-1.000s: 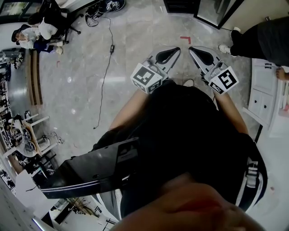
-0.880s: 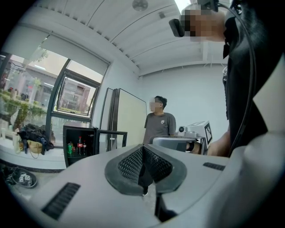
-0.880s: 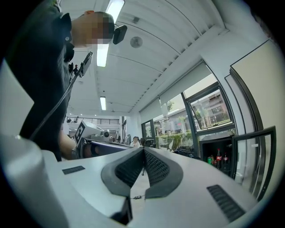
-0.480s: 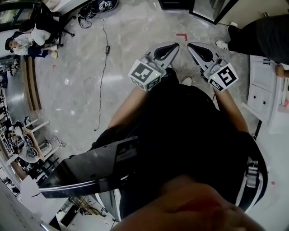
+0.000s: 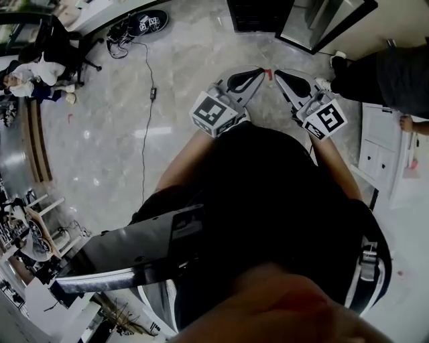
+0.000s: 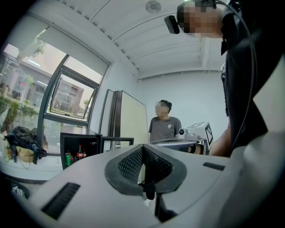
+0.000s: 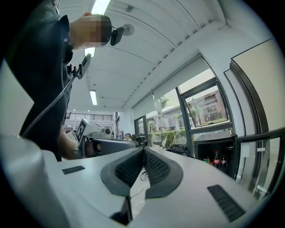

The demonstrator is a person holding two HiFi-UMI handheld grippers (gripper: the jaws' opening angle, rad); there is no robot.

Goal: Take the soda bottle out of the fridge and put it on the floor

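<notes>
A small black fridge (image 5: 259, 13) stands open at the top of the head view, its door (image 5: 322, 23) swung right. Inside it, a dark soda bottle (image 6: 79, 151) with a red label stands beside cans; in the right gripper view the same soda bottle (image 7: 217, 158) shows in the fridge (image 7: 213, 156) at the right. My left gripper (image 5: 263, 70) and right gripper (image 5: 276, 72) are held side by side above the floor, some way short of the fridge. Both are shut with nothing between the pads, as the left gripper (image 6: 143, 147) and right gripper (image 7: 143, 149) show in their own views.
A person in a grey T-shirt (image 6: 165, 127) stands right of the fridge, beside a white cabinet (image 5: 383, 151). A black cable (image 5: 143, 120) runs across the marble floor at the left. Seated people and chairs (image 5: 37, 67) are far left. A red tape mark (image 5: 269, 72) lies under the grippers.
The view has moved forward toward the fridge, which now shows at the top edge. Both grippers have come nearer the red tape mark and stay shut.
</notes>
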